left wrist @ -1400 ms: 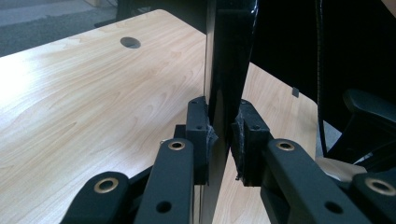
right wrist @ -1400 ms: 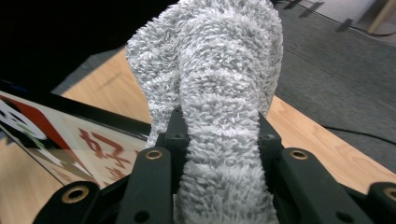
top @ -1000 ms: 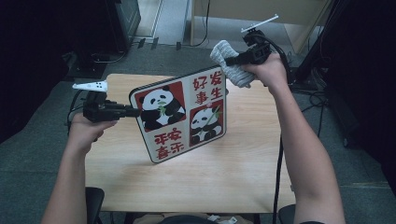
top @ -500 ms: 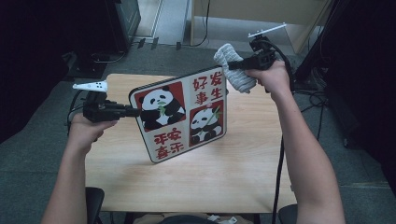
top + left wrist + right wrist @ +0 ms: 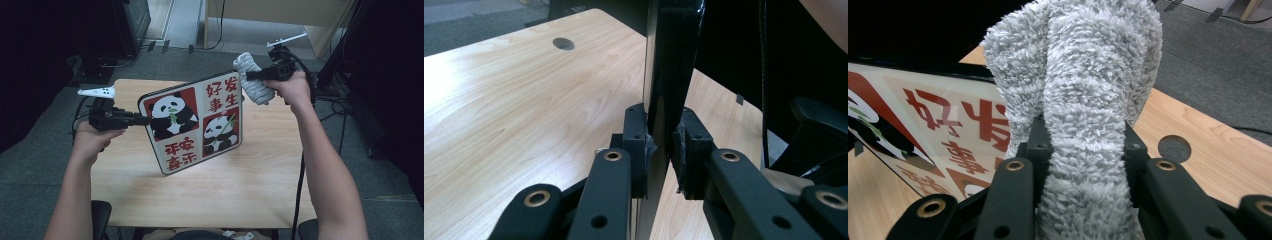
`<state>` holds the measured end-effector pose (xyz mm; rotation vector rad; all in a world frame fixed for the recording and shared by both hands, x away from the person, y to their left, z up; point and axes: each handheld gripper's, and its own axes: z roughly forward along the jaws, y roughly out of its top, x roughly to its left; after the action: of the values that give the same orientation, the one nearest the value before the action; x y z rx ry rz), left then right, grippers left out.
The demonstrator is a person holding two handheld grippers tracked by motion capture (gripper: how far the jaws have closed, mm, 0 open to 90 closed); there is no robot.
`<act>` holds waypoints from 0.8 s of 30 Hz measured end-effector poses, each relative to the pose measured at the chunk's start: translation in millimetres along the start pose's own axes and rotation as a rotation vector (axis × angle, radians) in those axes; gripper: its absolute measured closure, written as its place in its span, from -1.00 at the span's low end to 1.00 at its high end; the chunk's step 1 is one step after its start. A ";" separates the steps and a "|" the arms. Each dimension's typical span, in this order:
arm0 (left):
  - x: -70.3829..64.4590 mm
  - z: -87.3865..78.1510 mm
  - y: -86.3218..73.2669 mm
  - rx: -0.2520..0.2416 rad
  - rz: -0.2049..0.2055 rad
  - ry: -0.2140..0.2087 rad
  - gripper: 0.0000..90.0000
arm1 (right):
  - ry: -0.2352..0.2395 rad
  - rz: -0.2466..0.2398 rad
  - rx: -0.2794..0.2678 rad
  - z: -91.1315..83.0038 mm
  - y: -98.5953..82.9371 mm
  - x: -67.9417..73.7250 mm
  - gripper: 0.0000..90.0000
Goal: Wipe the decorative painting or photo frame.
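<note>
A square black-edged tray [image 5: 196,121], printed with two pandas and red characters, is held tilted above the middle of the tabletop [image 5: 260,180], its lower corner close to the surface. Its left edge is clamped between the pressed-together jaws of the left hand-held gripper [image 5: 141,119]. A fluffy grey cloth [image 5: 253,79] is pinched by the right hand-held gripper [image 5: 251,76], held at the tray's far right corner; contact between cloth and tray cannot be determined.

The board [image 5: 196,120] has a cream face with red squares, black-and-white pandas, red characters and a black rim; the cloth [image 5: 252,79] beside it is fluffy grey; the counter [image 5: 260,170] is pale wood.
</note>
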<state>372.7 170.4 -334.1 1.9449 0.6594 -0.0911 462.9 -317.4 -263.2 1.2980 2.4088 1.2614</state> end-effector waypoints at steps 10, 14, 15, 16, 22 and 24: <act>0.3 0.5 0.7 0.002 -0.007 -0.003 0.74 | 0.003 0.012 -0.004 2.9 -12.6 -2.5 0.54; 0.3 0.4 0.7 0.003 -0.008 -0.002 0.74 | 0.006 0.016 -0.001 4.6 -16.6 -3.1 0.54; 0.4 0.3 0.6 0.004 -0.010 -0.003 0.74 | 0.005 0.017 -0.001 4.8 -17.6 -2.9 0.54; 0.3 0.4 0.6 0.004 -0.009 -0.003 0.74 | 0.003 0.020 -0.001 5.2 -18.7 -2.2 0.54; 0.3 0.5 0.8 0.005 -0.008 -0.001 0.74 | 0.008 0.027 0.015 9.0 -27.0 -4.2 0.54; 0.3 0.6 0.8 0.006 -0.007 -0.002 0.74 | 0.013 0.032 0.019 11.4 -30.9 -5.5 0.54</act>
<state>373.5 169.8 -333.8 1.9476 0.6649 -0.0997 452.1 -323.2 -294.2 1.3423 2.4239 1.2626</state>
